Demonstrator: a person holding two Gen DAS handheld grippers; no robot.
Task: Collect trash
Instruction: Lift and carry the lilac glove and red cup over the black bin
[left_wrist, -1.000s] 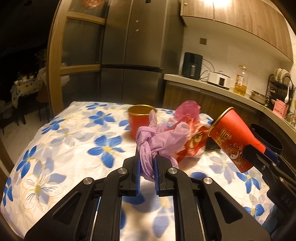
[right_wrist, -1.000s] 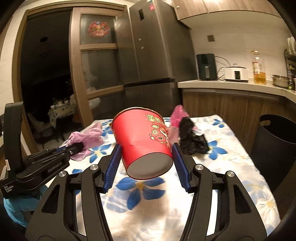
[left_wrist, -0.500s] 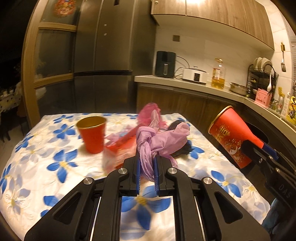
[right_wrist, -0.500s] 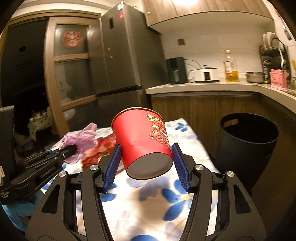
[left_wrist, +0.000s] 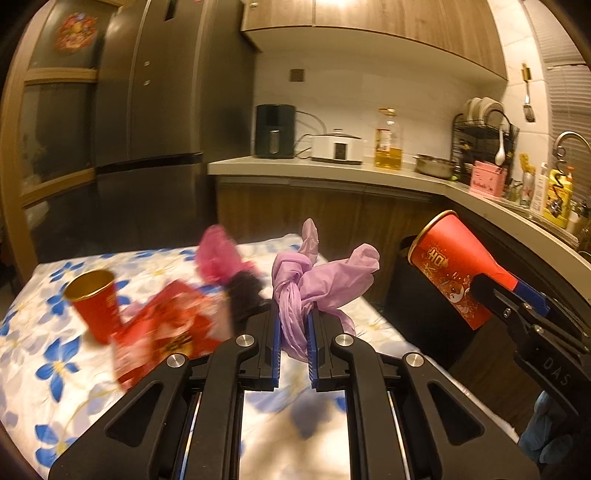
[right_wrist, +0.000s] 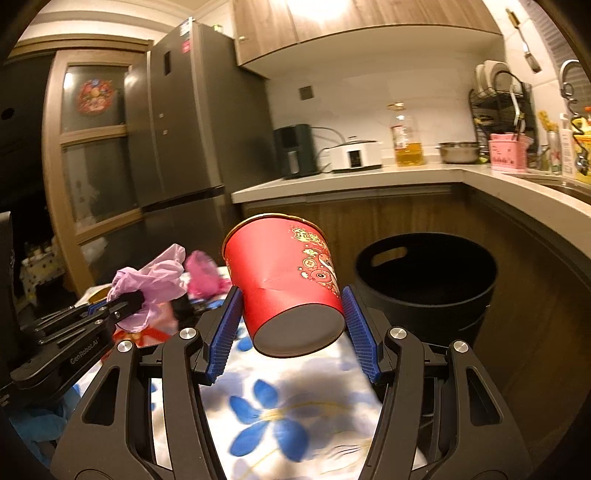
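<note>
Red paper cup (right_wrist: 284, 280), pinched tilted in the right gripper (right_wrist: 291, 325), hangs nearer the black bin (right_wrist: 424, 280) beyond-right; left gripper (left_wrist: 291, 332) clamps a purple glove (left_wrist: 314, 284).

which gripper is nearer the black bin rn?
Right. The right gripper, shut on the red cup, is beside the black bin; the left gripper is farther away, over the table.

"GenRobot.AI" in white letters runs along the side of the black plastic left gripper (right_wrist: 122, 306), seen from the right wrist view. "DAS" in pale letters stands on the black body of the right gripper (left_wrist: 509, 295), seen from the left wrist view. Gold Chinese characters are printed on the red paper cup with gold rim (left_wrist: 448, 273) and on the crumpled red paper packet (left_wrist: 166, 328); strokes too blurred to read.
</note>
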